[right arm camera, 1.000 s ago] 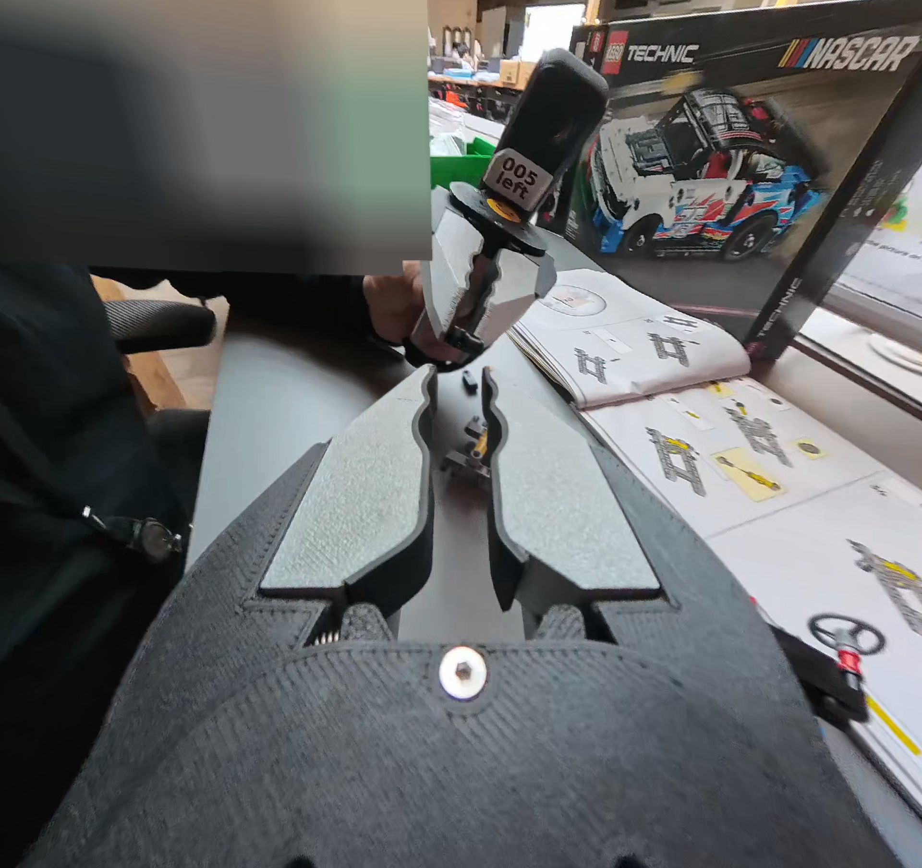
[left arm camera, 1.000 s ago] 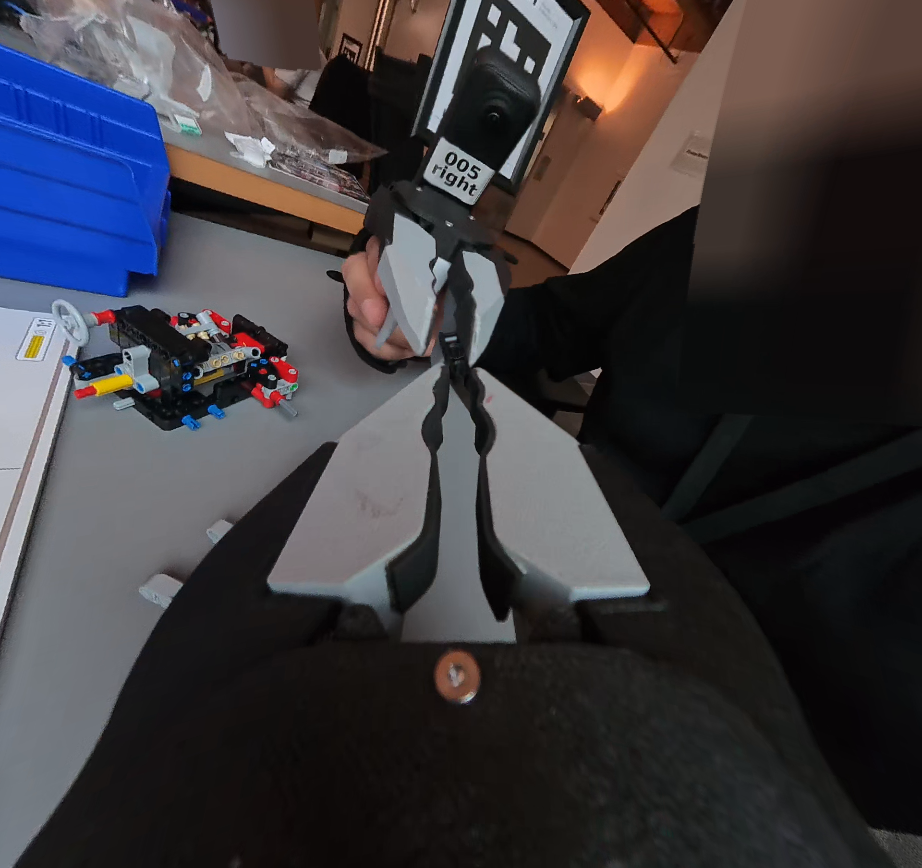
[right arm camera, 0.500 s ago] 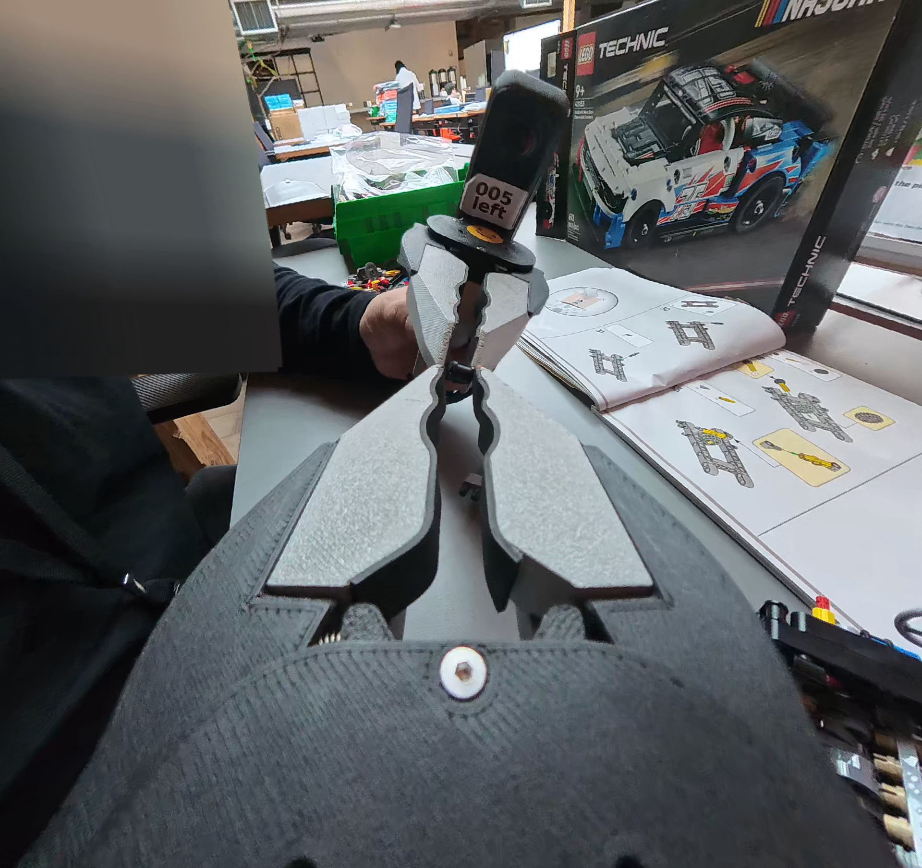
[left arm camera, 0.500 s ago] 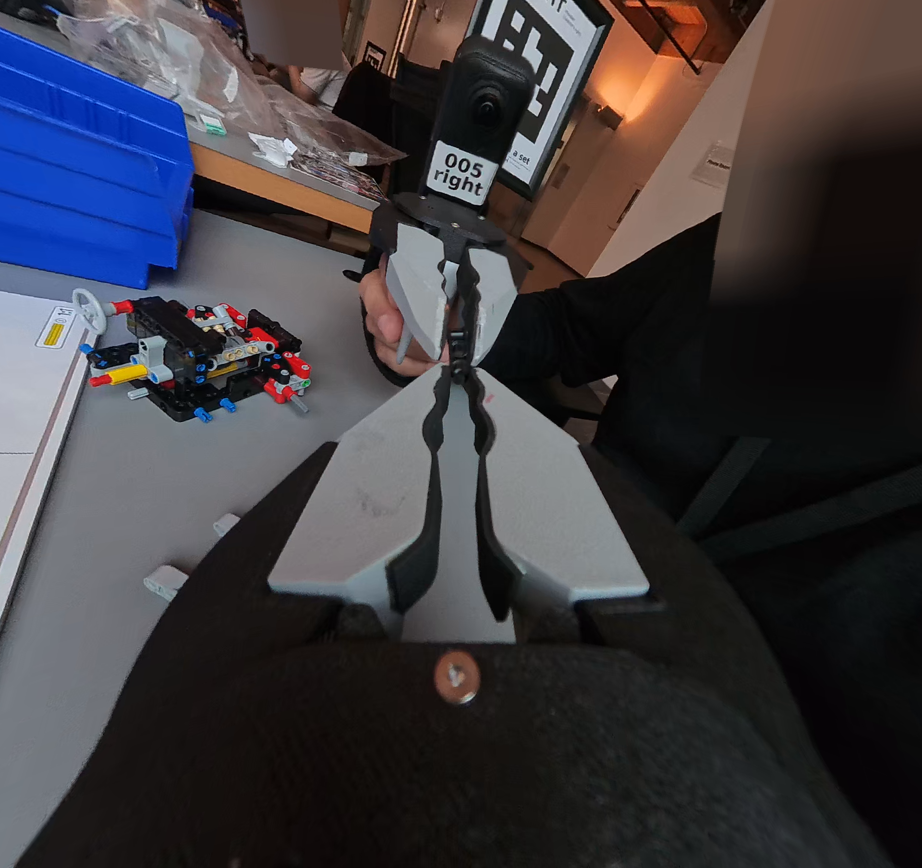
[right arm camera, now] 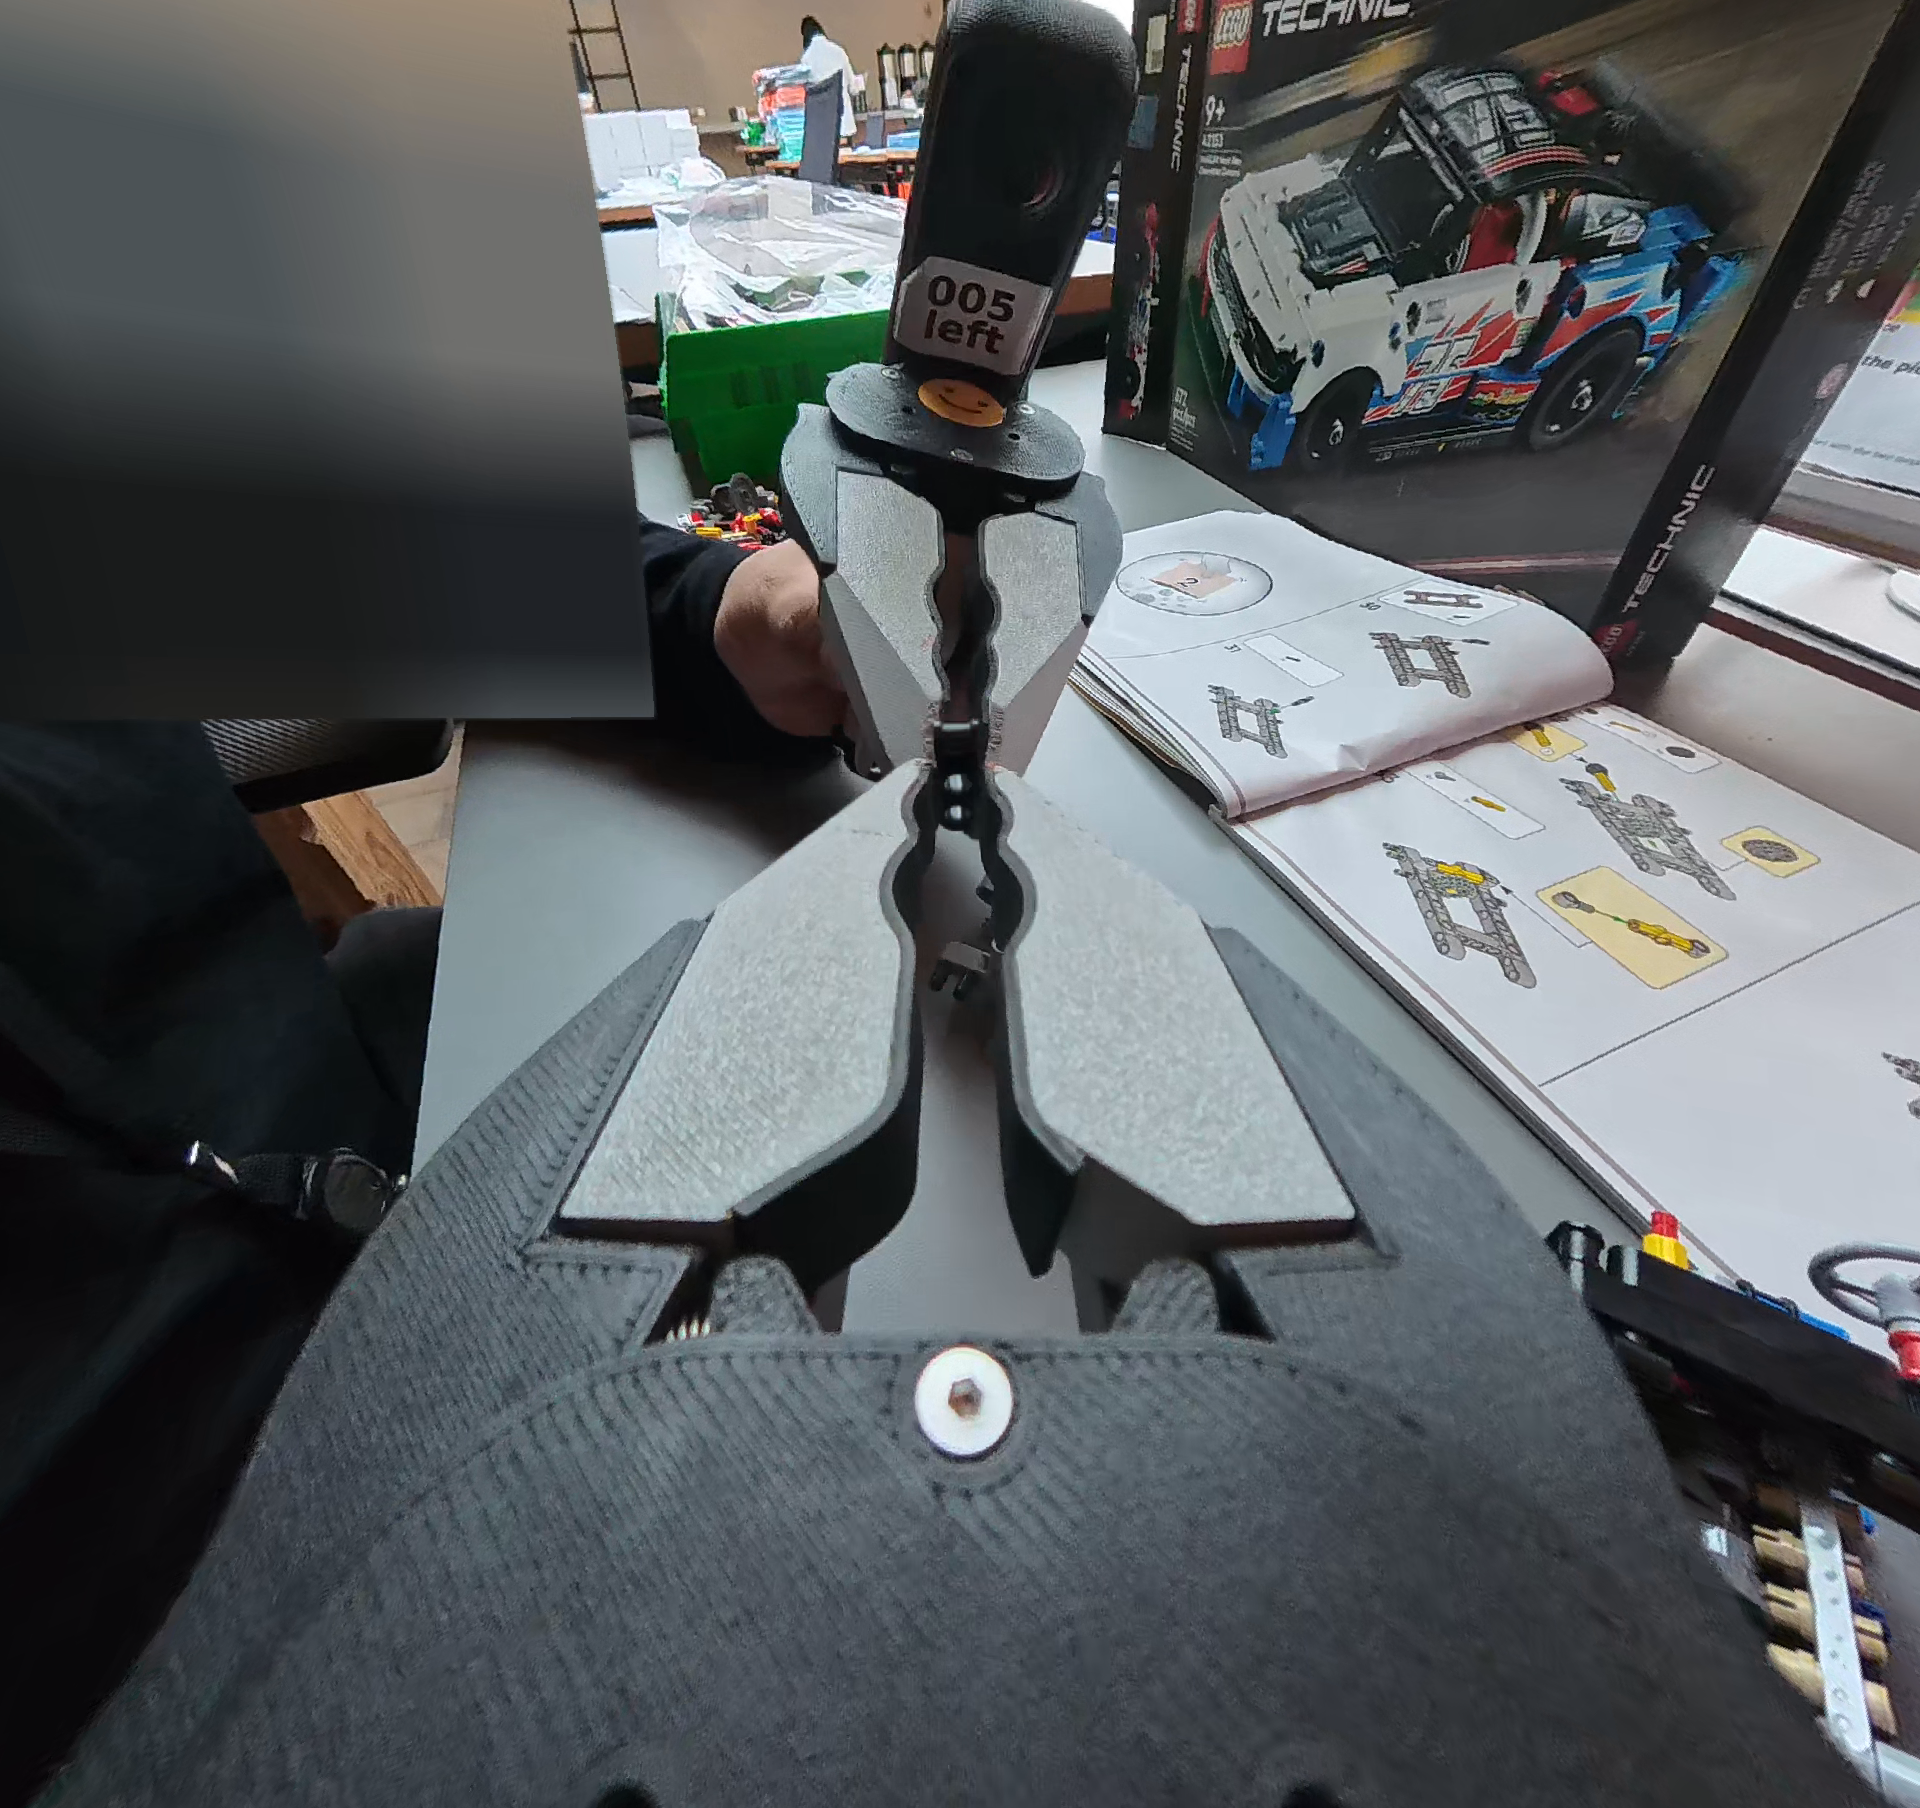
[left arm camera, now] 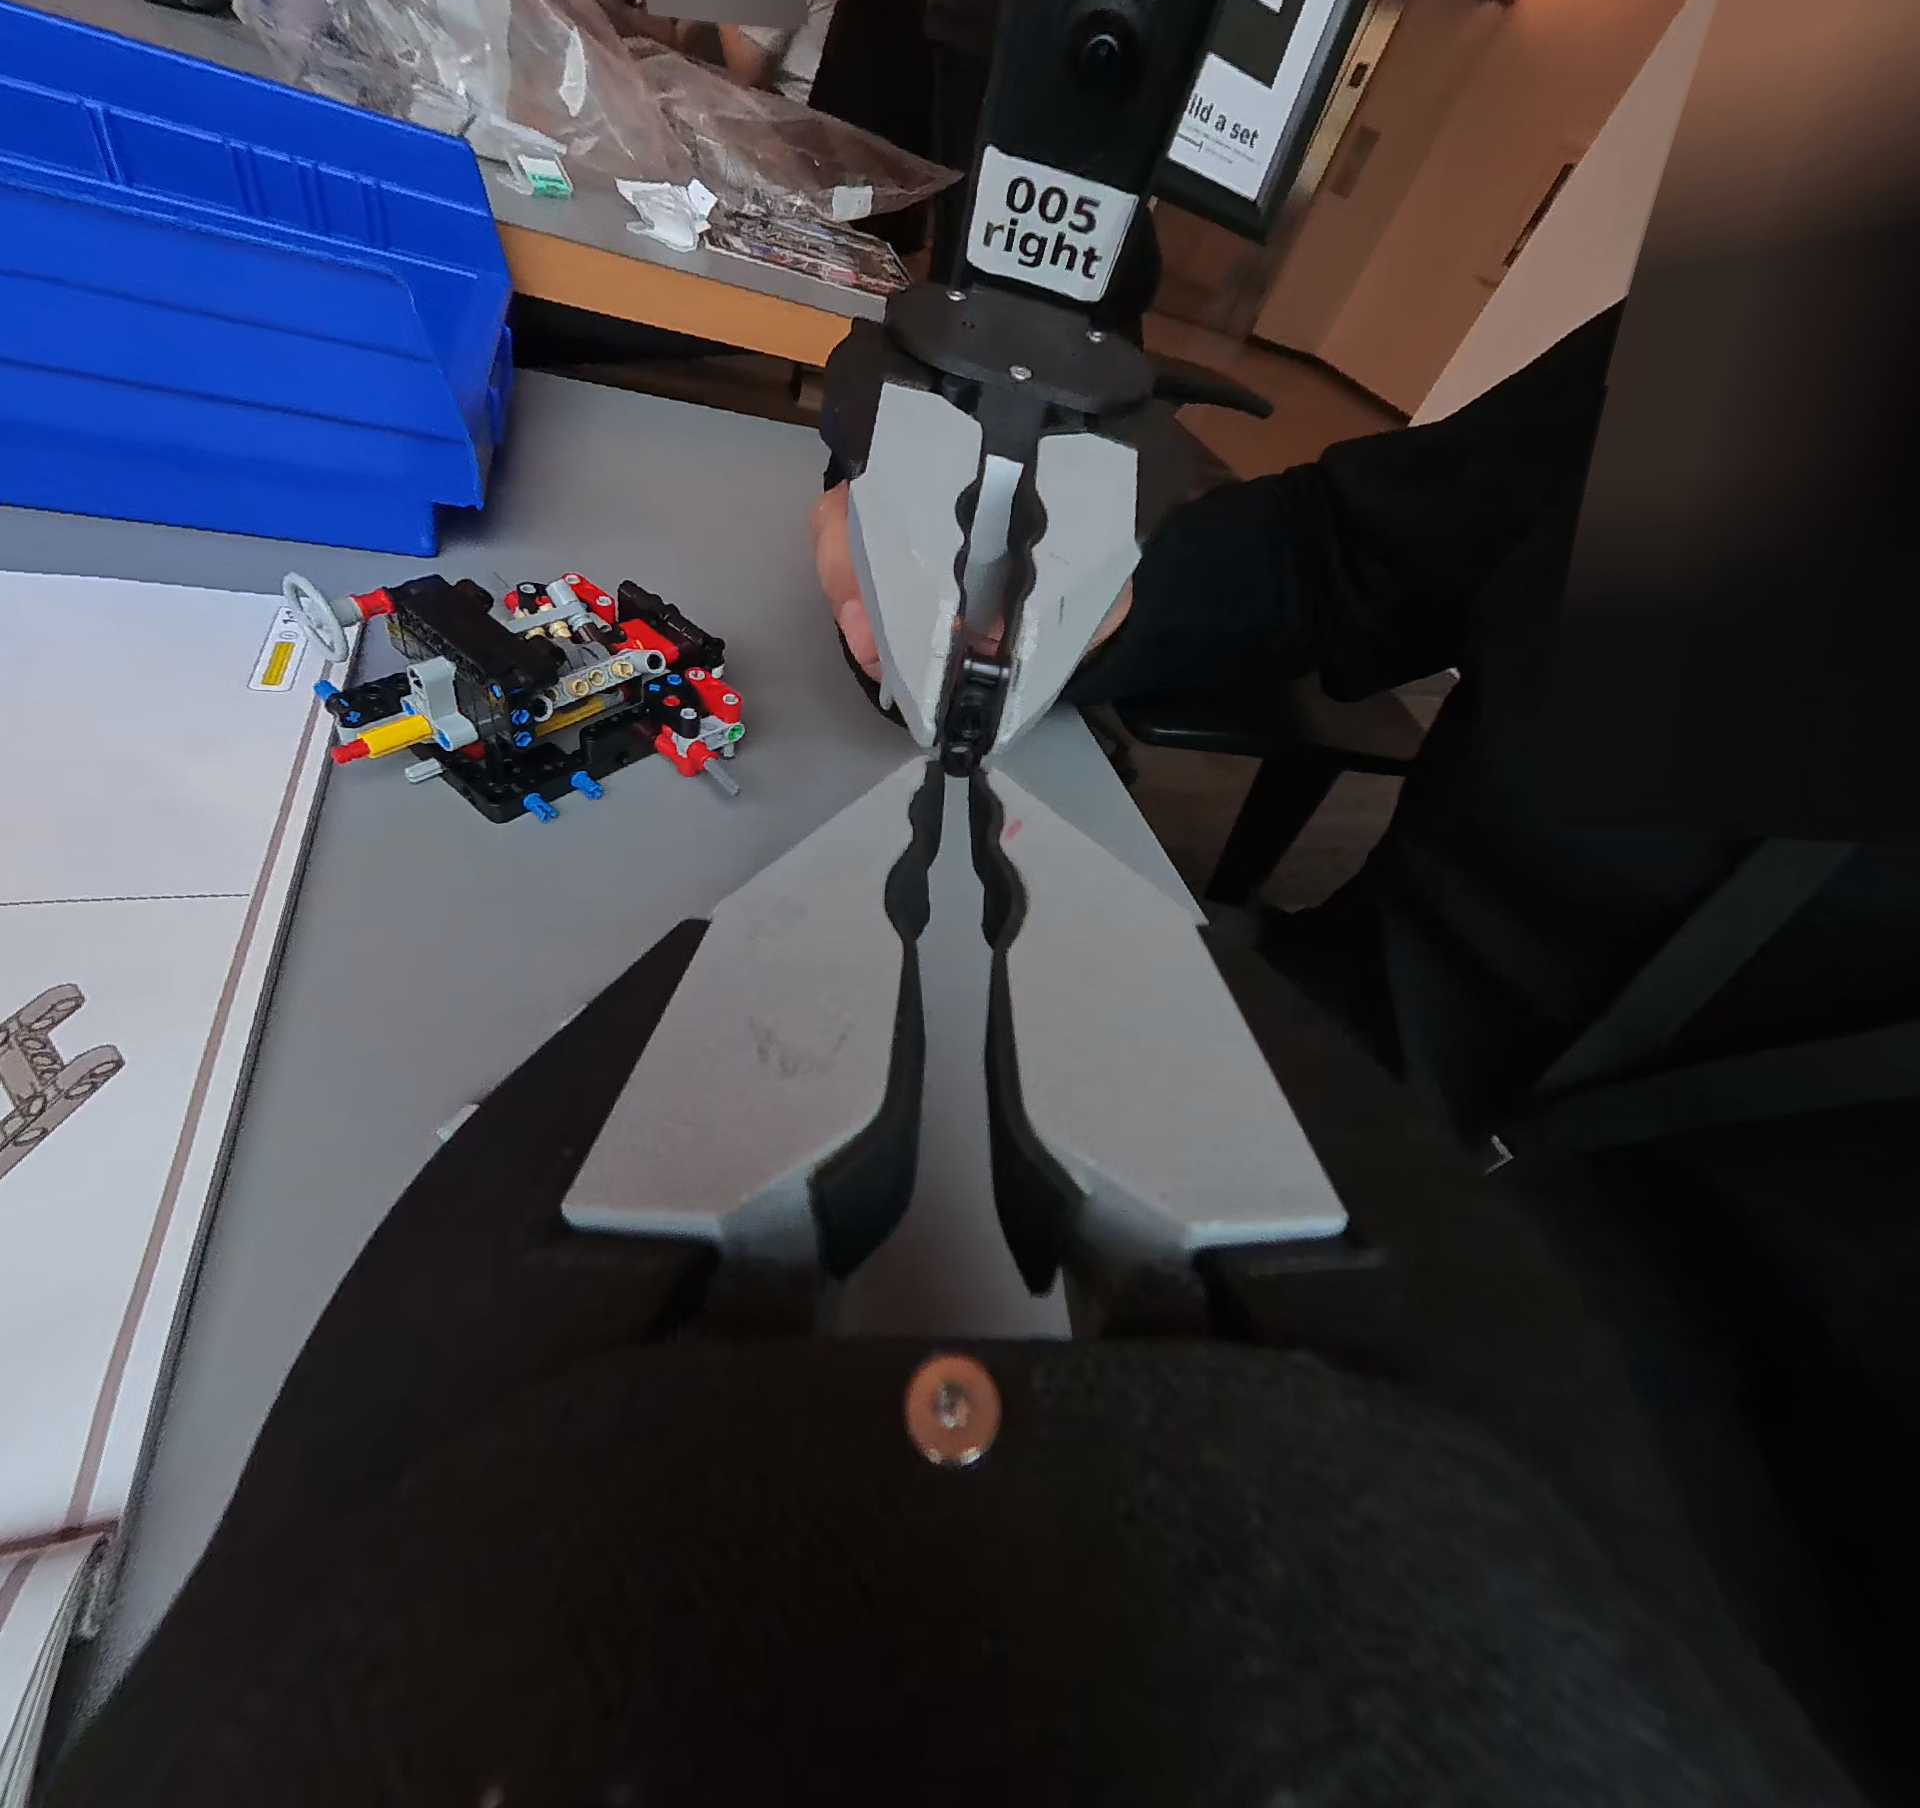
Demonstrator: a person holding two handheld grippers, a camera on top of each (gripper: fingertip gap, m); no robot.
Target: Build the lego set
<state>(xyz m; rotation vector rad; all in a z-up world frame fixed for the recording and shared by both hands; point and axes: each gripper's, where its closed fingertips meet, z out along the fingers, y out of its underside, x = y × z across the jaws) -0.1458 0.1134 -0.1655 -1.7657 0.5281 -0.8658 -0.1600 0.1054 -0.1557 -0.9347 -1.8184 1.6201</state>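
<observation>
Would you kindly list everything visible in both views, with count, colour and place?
small lego piece: one, black, pinched between both tips
lego assembly: one, black, red, yellow, on grey table
instruction booklet: one, white, open on table
set box: one, dark, standing behind booklet
bins: blue, stacked, far left
green bin: one, background
left gripper: grey, jaws shut
right gripper: grey, jaws shut
</observation>
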